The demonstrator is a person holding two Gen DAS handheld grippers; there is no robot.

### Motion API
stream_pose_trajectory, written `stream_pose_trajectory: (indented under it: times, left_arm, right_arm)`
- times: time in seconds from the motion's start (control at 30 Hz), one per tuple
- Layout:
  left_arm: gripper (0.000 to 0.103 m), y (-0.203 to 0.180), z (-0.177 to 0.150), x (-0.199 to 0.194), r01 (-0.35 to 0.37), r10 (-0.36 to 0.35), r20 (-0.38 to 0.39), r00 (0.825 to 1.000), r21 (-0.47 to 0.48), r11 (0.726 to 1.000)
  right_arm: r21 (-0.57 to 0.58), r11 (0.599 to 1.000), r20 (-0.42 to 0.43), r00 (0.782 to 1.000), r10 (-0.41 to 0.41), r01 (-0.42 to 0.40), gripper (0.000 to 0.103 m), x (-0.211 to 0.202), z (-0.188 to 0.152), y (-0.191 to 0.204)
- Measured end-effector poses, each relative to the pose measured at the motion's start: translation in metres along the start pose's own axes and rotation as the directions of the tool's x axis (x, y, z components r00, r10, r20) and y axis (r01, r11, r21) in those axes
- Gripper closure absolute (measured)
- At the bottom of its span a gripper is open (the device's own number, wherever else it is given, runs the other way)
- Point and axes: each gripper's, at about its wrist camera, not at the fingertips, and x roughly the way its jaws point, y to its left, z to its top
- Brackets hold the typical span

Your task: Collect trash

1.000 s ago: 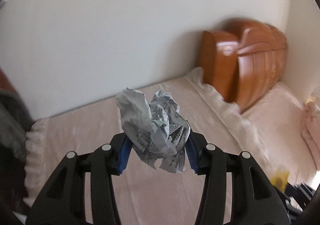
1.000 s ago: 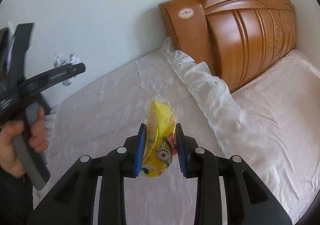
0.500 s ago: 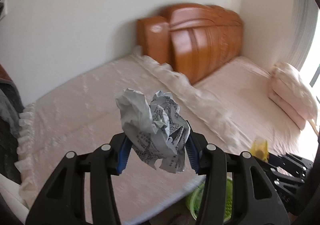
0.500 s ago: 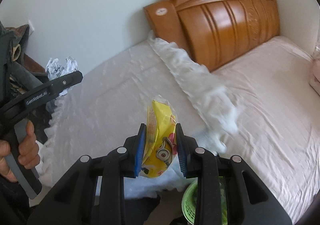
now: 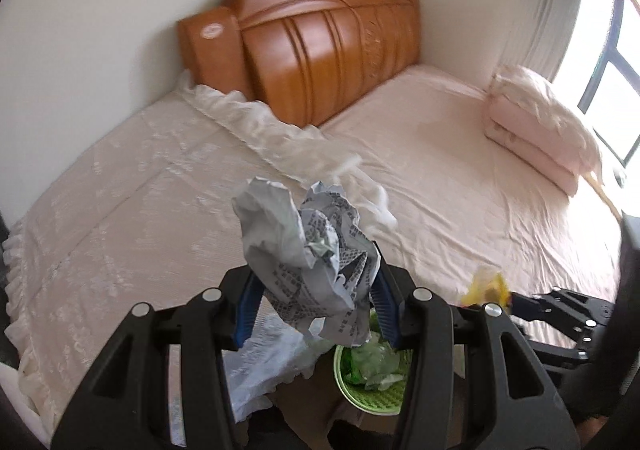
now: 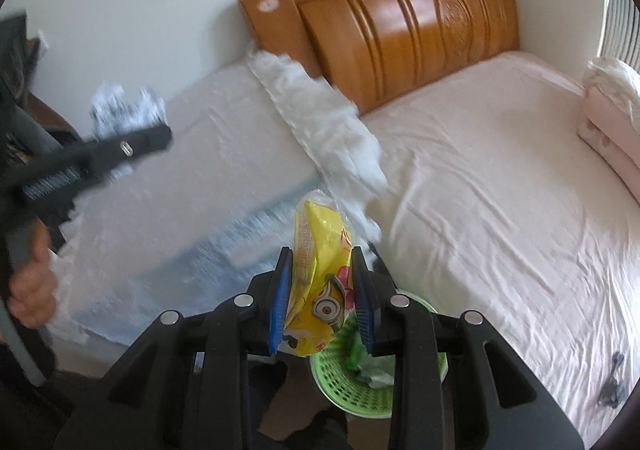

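Since 1 second ago both cameras have swung from the wall and mattress toward the foot of the bed, and a green basket has come into sight under both claws.

Left wrist view: the left gripper [image 5: 314,300] is clenched on a crumpled printed paper [image 5: 308,262], held between its blue pads well above the bed [image 5: 460,185]. Only here do the folded pink quilt [image 5: 540,129] and the window [image 5: 612,57] at the right show fully. The green basket [image 5: 372,390] sits directly below the paper, half hidden by the right finger; crumpled scraps lie inside. At the right edge the right gripper [image 5: 516,300] shows blurred, with a yellow tip of its load.

Right wrist view: the right gripper [image 6: 322,302] grips a yellow wrapper [image 6: 318,274] printed with a 1-eyed cartoon figure. The basket [image 6: 360,398] lies just beneath, its rim cut off by both fingers. Only this view shows the person's left hand [image 6: 30,290] on the other tool's handle, at the left, motion-blurred. The wooden headboard [image 6: 400,21] stands well apart. Small dark marks on the sheet at the lower right are too small to identify.
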Motion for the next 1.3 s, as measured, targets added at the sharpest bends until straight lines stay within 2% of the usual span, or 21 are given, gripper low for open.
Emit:
stream_pose_trajectory:
  times: [0.07, 0.13, 0.17, 0.2, 0.27, 0.3, 0.4, 0.47, 0.6, 0.7, 0.77, 0.8, 0.83, 0.87, 0.9, 0.93, 1.0, 1.03, 1.2, 1.3]
  left_arm:
    - [0.056, -0.010, -0.004, 0.004, 0.015, -0.015, -0.020, 1.000, 0.026, 1.000]
    - [0.056, -0.019, -0.008, 0.007, 0.031, -0.029, -0.037, 0.999, 0.055, 0.998]
    - [0.056, -0.022, -0.010, 0.008, 0.037, -0.035, -0.042, 0.999, 0.067, 0.997]
    - [0.056, -0.027, -0.012, 0.009, 0.045, -0.041, -0.050, 0.998, 0.084, 0.995]
    - [0.056, -0.034, -0.015, 0.012, 0.055, -0.048, -0.062, 0.997, 0.110, 0.992]
    - [0.055, -0.037, -0.016, 0.014, 0.062, -0.053, -0.068, 0.996, 0.125, 0.990]
    - [0.055, -0.046, -0.020, 0.019, 0.081, -0.068, -0.091, 0.994, 0.151, 0.985]
    - [0.055, -0.053, -0.025, 0.024, 0.104, -0.085, -0.116, 0.990, 0.168, 0.980]
    - [0.054, -0.069, -0.037, 0.042, 0.157, -0.122, -0.174, 0.977, 0.201, 0.967]
    - [0.054, -0.087, -0.053, 0.066, 0.227, -0.167, -0.255, 0.952, 0.227, 0.947]
    - [0.054, -0.099, -0.066, 0.086, 0.281, -0.199, -0.321, 0.926, 0.232, 0.931]
    - [0.050, -0.101, -0.071, 0.092, 0.294, -0.207, -0.341, 0.917, 0.229, 0.928]
    - [0.047, -0.105, -0.077, 0.102, 0.322, -0.228, -0.372, 0.900, 0.214, 0.922]
    - [0.038, -0.108, -0.082, 0.109, 0.337, -0.240, -0.400, 0.885, 0.193, 0.922]
    - [0.023, -0.109, -0.085, 0.114, 0.342, -0.243, -0.422, 0.874, 0.175, 0.923]
    - [0.020, -0.110, -0.090, 0.121, 0.341, -0.242, -0.450, 0.859, 0.153, 0.927]
    - [0.018, -0.113, -0.098, 0.127, 0.346, -0.248, -0.475, 0.844, 0.131, 0.929]
    - [0.016, -0.114, -0.100, 0.128, 0.345, -0.244, -0.482, 0.842, 0.131, 0.930]
    - [0.008, -0.119, -0.110, 0.126, 0.305, -0.192, -0.478, 0.857, 0.170, 0.937]
    - [0.008, -0.117, -0.106, 0.117, 0.273, -0.166, -0.439, 0.883, 0.193, 0.942]
  right_arm:
    - [0.017, 1.000, -0.040, 0.999, -0.016, 0.017, 0.073, 0.017, -0.015, -0.011]
    - [0.051, 0.998, -0.097, 0.995, -0.019, 0.024, 0.067, 0.041, -0.033, -0.023]
    - [0.062, 0.998, -0.121, 0.992, -0.021, 0.029, 0.057, 0.050, -0.039, -0.027]
    - [0.074, 0.997, -0.145, 0.989, -0.024, 0.035, 0.040, 0.061, -0.046, -0.031]
    - [0.090, 0.994, -0.193, 0.980, -0.049, 0.067, 0.016, 0.080, -0.060, -0.037]
    - [0.099, 0.992, -0.204, 0.977, -0.059, 0.081, 0.008, 0.084, -0.069, -0.041]
    - [0.157, 0.983, -0.248, 0.967, -0.055, 0.096, 0.006, 0.088, -0.081, -0.053]
    - [0.180, 0.977, -0.234, 0.970, -0.072, 0.116, 0.002, 0.078, -0.083, -0.060]
    - [0.210, 0.959, -0.187, 0.970, -0.154, 0.192, 0.002, 0.045, -0.083, -0.080]
    - [0.252, 0.936, -0.187, 0.962, -0.201, 0.244, 0.002, 0.029, -0.086, -0.102]
    - [0.289, 0.917, -0.188, 0.955, -0.229, 0.277, 0.002, 0.018, -0.092, -0.118]
    - [0.308, 0.907, -0.186, 0.953, -0.238, 0.286, 0.002, 0.013, -0.095, -0.125]
    - [0.320, 0.901, -0.185, 0.952, -0.243, 0.292, 0.002, 0.009, -0.096, -0.129]
    - [0.339, 0.891, -0.183, 0.950, -0.252, 0.301, 0.002, 0.005, -0.100, -0.135]
    - [0.354, 0.883, -0.184, 0.949, -0.256, 0.307, 0.002, 0.002, -0.104, -0.140]
    - [0.364, 0.878, -0.186, 0.948, -0.257, 0.310, 0.002, 0.000, -0.107, -0.143]
    - [0.392, 0.864, -0.196, 0.947, -0.256, 0.315, 0.002, -0.002, -0.116, -0.151]
    - [0.401, 0.860, -0.200, 0.946, -0.255, 0.316, 0.002, -0.002, -0.118, -0.152]
    - [0.442, 0.847, -0.211, 0.952, -0.224, 0.297, 0.002, 0.001, -0.128, -0.152]
    - [0.421, 0.856, -0.214, 0.950, -0.227, 0.299, 0.002, 0.004, -0.124, -0.145]
